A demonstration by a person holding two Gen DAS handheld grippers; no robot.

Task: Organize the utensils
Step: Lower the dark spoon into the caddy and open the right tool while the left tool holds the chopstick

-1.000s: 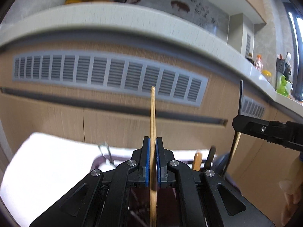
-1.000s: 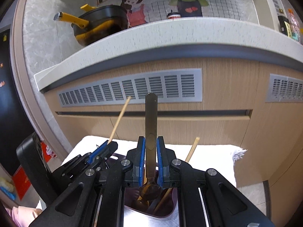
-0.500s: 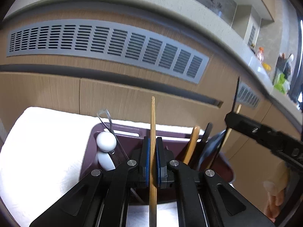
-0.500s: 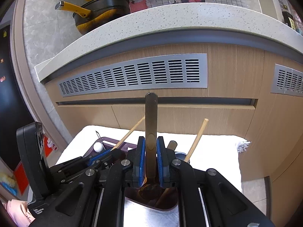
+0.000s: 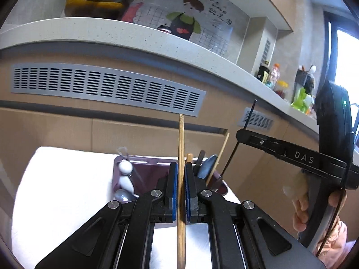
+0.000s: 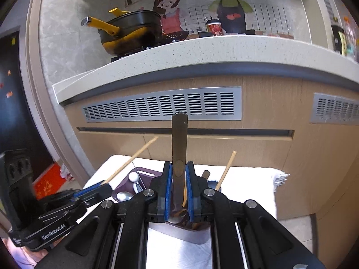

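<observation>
The left gripper (image 5: 181,192) is clamped on a chopstick (image 5: 180,157) that stands upright between its blue pads, above the white cloth (image 5: 56,190) and in front of the purple holder (image 5: 154,172). The right gripper (image 6: 178,192) is clamped on a metal spoon (image 6: 179,139), handle up, bowl low over the holder (image 6: 143,172). "DAS" is legible on the right gripper's side in the left view; "GenRobot.AI" on the left gripper's in the right view. Wall-poster writing is unreadable.

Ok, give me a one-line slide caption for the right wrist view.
Right gripper clamps a dark metal spoon upright over the maroon plastic utensil holder on white cloth.
</observation>
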